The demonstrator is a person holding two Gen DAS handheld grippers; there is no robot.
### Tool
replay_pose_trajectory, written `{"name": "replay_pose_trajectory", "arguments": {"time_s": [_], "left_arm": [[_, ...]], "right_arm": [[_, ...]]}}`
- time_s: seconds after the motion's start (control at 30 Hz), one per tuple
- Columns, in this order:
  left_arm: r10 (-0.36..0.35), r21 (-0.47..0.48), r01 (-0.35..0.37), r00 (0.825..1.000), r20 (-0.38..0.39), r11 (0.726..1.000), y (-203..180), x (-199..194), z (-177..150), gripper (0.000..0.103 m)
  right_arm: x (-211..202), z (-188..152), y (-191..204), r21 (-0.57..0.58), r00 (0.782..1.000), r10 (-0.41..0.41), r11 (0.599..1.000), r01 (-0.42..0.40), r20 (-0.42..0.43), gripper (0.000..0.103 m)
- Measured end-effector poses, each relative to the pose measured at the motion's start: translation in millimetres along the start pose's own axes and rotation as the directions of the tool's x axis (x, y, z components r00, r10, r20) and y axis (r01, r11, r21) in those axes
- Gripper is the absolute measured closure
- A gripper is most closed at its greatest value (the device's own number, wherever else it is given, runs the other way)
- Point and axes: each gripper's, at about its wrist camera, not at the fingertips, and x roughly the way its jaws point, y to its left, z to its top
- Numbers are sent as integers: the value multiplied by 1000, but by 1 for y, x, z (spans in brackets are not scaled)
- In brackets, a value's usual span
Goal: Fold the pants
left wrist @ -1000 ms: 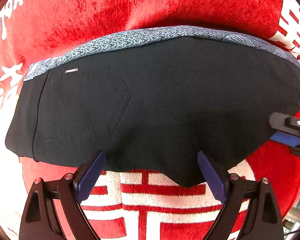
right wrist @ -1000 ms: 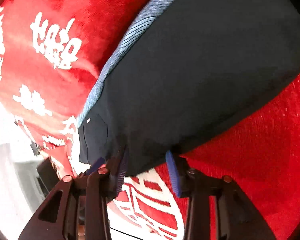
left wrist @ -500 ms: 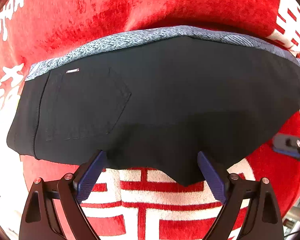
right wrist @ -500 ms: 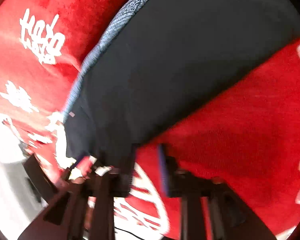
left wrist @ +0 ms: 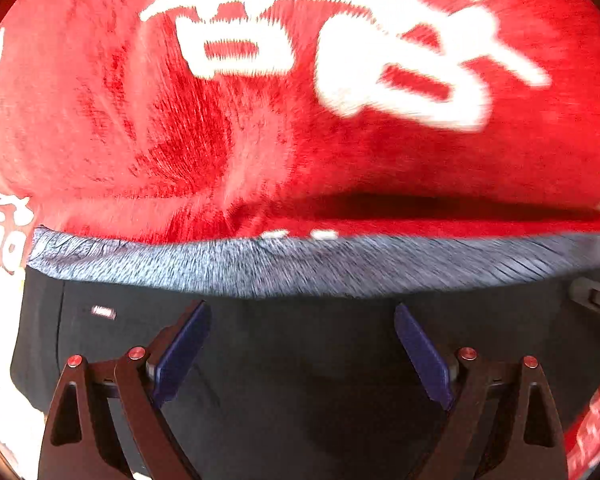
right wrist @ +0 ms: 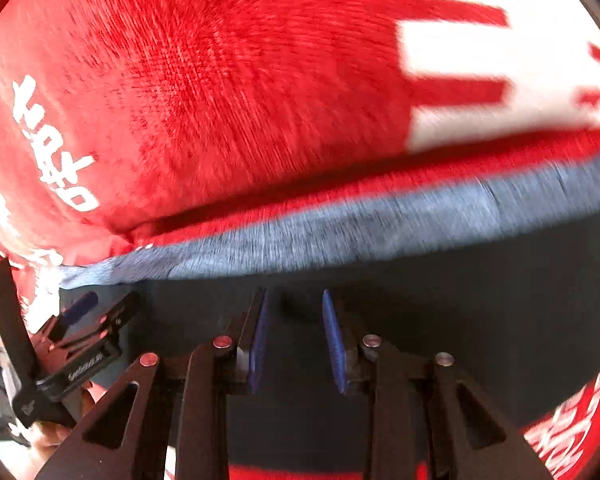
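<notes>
Pants: black, smooth weave, heathered grey waistband; lie flat on plush red cloth with white characters. My left gripper: blue ribbed pads spread wide over pants, nothing held. My right gripper: pads narrowly apart, empty.

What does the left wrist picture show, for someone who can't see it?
The open left gripper hovers over black pants with a grey patterned band, on a red blanket with white writing.
</notes>
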Motion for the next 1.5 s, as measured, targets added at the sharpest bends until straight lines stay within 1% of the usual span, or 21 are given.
{"name": "replay_pose_trajectory", "arguments": {"time_s": [0.03, 0.07, 0.1, 0.17, 0.2, 0.3, 0.37, 0.4, 0.43, 0.5, 0.6, 0.67, 0.8, 0.9, 0.97, 1.07, 1.2, 1.37, 1.43, 1.47, 1.5], "left_arm": [[-17, -16, 17, 1000, -6, 1000, 1, 7, 2, 8], [-28, -41, 28, 1000, 2, 999, 4, 10, 3, 4], [-20, -60, 20, 1000, 1, 998, 8, 12, 5, 0], [-45, -78, 44, 999, -18, 996, 14, 14, 7, 0], [-41, -83, 38, 999, -24, 996, 15, 13, 8, 0], [-4, -58, 2, 999, -34, 998, 17, 1, 8, 0], [-27, -53, 25, 999, -28, 998, 18, -13, 2, 0], [-52, -50, 51, 998, -25, 997, 15, -24, -3, 0], [-70, -42, 69, 997, -25, 997, 9, -31, -7, 0], [-96, -13, 96, 995, -26, 995, 1, -47, -26, 0], [-140, 34, 142, 989, -53, 989, -25, -63, -54, 0], [-160, 61, 165, 984, -74, 984, -45, -68, -73, 0], [-155, 95, 167, 980, -129, 981, -77, -62, -106, 0], [-126, 121, 143, 983, -136, 982, -88, -61, -125, 0], [-71, 184, 94, 989, -126, 979, -96, -61, -135, 0], [0, 283, 32, 994, -111, 959, -110, -62, -147, 0], [16, 274, 20, 992, -127, 962, -118, -63, -149, 0], [37, 248, -5, 992, -124, 969, -122, -63, -145, 0], [40, 243, -8, 991, -127, 970, -129, -60, -142, 0], [43, 242, -11, 991, -129, 970, -124, -56, -141, 0], [48, 239, -16, 990, -132, 971, -126, -55, -141, 0]], "right_arm": [[6, 4, -2, -14, 1000, -12, 1000, 12, -7, 75], [8, 8, -5, -20, 1000, -10, 1000, 10, 5, 75], [8, 12, -6, -20, 1000, -12, 1000, 12, 14, 77], [4, 20, -15, -6, 998, -49, 999, 49, 39, 78], [0, 24, -23, 22, 996, -72, 997, 71, 54, 78], [-12, 27, -42, 89, 997, -53, 995, 48, 58, 74], [-25, 20, -51, 105, 998, -32, 994, 26, 53, 72], [-33, 11, -56, 113, 999, -18, 993, 12, 47, 67], [-40, 3, -60, 123, 999, -10, 992, 4, 46, 58], [-51, -14, -69, 145, 999, 2, 989, -7, 39, 47], [-67, -53, -86, 207, 999, 21, 978, -26, 25, 47], [-78, -81, -100, 239, 1000, 13, 971, -16, 13, 47], [-84, -127, -111, 219, 995, -88, 971, 97, -49, 46], [-83, -157, -127, 218, 988, -114, 967, 134, -103, 46], [-88, -171, -136, 235, 993, -80, 967, 99, -88, 47], [-99, -184, -152, 243, 997, -44, 968, 60, -71, 46], [-109, -199, -173, 285, 999, 39, 958, -28, -31, 46], [-129, -218, -207, 250, 995, 102, 963, -98, -1, 42], [-124, -223, -196, 222, 992, 128, 967, -125, 2, 35], [-127, -220, -181, 212, 991, 133, 969, -129, -1, 33], [-129, -220, -181, 196, 990, 138, 971, -134, -8, 32]]}}
